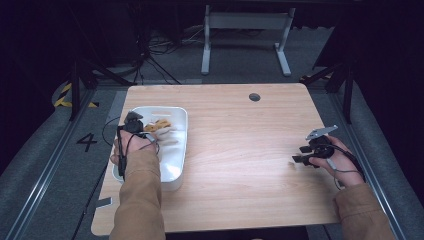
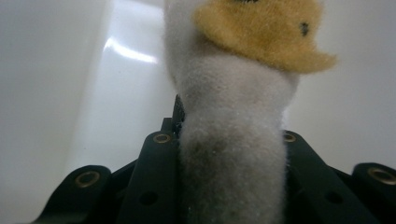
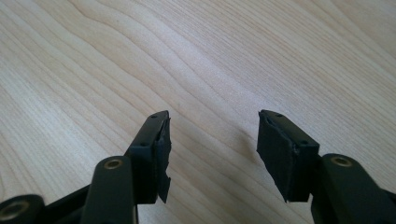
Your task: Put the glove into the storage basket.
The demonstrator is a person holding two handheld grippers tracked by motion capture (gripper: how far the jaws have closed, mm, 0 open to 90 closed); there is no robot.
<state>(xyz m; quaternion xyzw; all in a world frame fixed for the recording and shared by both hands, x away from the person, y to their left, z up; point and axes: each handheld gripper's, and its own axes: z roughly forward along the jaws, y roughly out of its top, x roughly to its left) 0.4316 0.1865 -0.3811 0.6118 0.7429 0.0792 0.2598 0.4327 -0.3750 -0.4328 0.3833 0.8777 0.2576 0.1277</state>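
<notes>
Your left tongs are clamped on the soft toy, a white plush w/ a yellow-orange patch, jaws pressed into its body on both sides. The toy sits inside the white tub near the worktop's left edge. Your right tongs hang wide apart w/ nothing between them, just above bare wood near the right edge. Grasp looks done; what's left, prob., is lifting the toy out of the tub & setting it on the worktop. Can't tell if it's off the tub floor yet.
</notes>
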